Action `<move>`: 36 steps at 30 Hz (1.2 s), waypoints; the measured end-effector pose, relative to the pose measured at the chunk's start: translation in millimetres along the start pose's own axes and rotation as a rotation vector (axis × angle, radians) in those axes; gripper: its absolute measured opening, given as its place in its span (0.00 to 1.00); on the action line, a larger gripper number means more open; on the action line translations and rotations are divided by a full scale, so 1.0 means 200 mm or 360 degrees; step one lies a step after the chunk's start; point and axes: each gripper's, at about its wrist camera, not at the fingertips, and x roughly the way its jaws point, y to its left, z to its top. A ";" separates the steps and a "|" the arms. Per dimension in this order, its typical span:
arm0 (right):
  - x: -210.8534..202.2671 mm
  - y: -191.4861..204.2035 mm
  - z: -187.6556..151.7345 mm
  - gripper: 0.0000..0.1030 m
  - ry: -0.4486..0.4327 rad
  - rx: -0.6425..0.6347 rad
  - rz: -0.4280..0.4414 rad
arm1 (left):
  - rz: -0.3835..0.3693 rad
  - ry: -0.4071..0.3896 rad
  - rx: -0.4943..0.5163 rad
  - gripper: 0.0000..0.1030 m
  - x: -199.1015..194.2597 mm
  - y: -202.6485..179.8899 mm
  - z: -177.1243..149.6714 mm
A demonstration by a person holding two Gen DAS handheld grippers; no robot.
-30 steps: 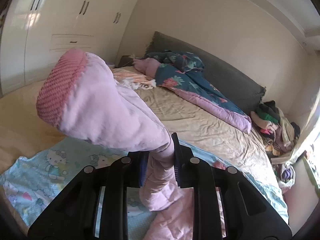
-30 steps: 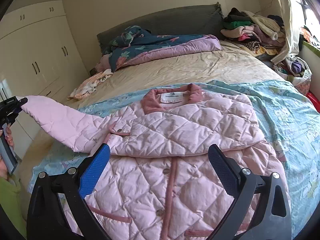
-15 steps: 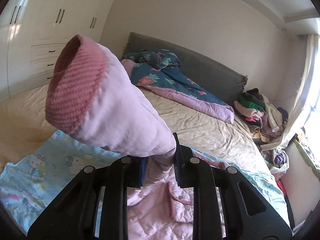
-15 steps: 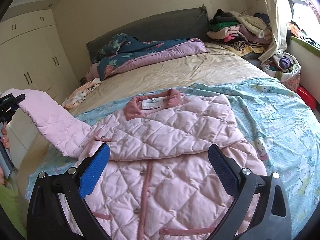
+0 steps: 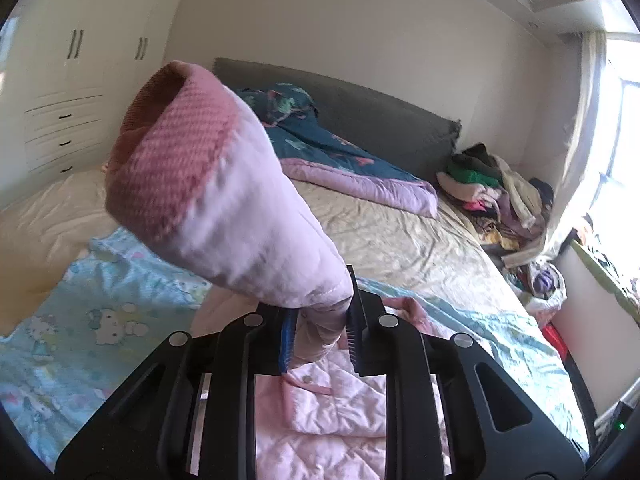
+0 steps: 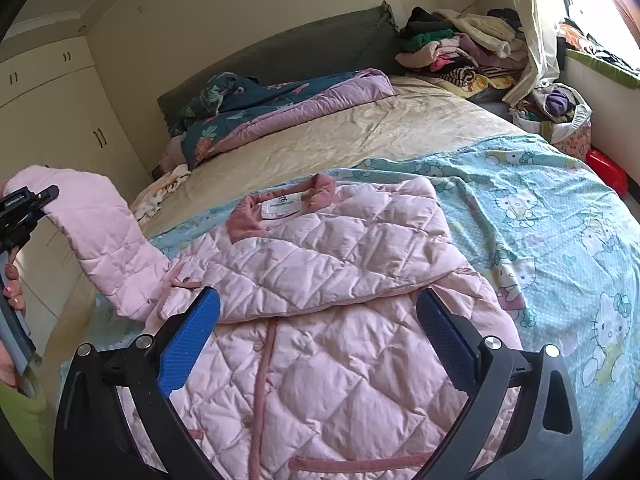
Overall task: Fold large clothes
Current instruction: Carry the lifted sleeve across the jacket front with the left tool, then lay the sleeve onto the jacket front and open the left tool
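A pink quilted jacket (image 6: 320, 320) lies front up on a light blue Hello Kitty sheet (image 6: 560, 220), with one sleeve folded across its chest. My left gripper (image 5: 320, 328) is shut on the other sleeve (image 5: 240, 216) and holds it up above the bed; its ribbed pink cuff (image 5: 168, 152) sticks up past the fingers. In the right wrist view that sleeve (image 6: 100, 240) rises at the left to the left gripper (image 6: 24, 204). My right gripper (image 6: 316, 324) is open and empty, hovering over the jacket's middle.
A teal floral and purple quilt (image 6: 280, 108) lies by the grey headboard (image 6: 300, 48). A heap of clothes (image 6: 460, 48) sits at the bed's far right corner by the window. White wardrobes (image 5: 80, 80) stand on the left. A red object (image 6: 606, 166) lies beside the bed.
My left gripper has lifted the sleeve higher and carried it rightward, over the jacket. My right gripper has come a little closer to the jacket and stays open.
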 end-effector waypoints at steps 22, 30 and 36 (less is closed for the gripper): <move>0.00 -0.37 -0.02 0.95 -0.0005 0.0191 -0.0110 | -0.0215 0.0307 0.0338 0.11 0.34 -0.60 -0.40; 0.03 -0.45 -0.03 0.95 0.0016 0.0224 -0.0139 | -0.0210 0.0416 0.0464 0.13 0.47 -0.70 -0.58; 0.03 -0.50 -0.04 0.95 0.0026 0.0246 -0.0170 | -0.0215 0.0514 0.0582 0.16 0.54 -0.78 -0.71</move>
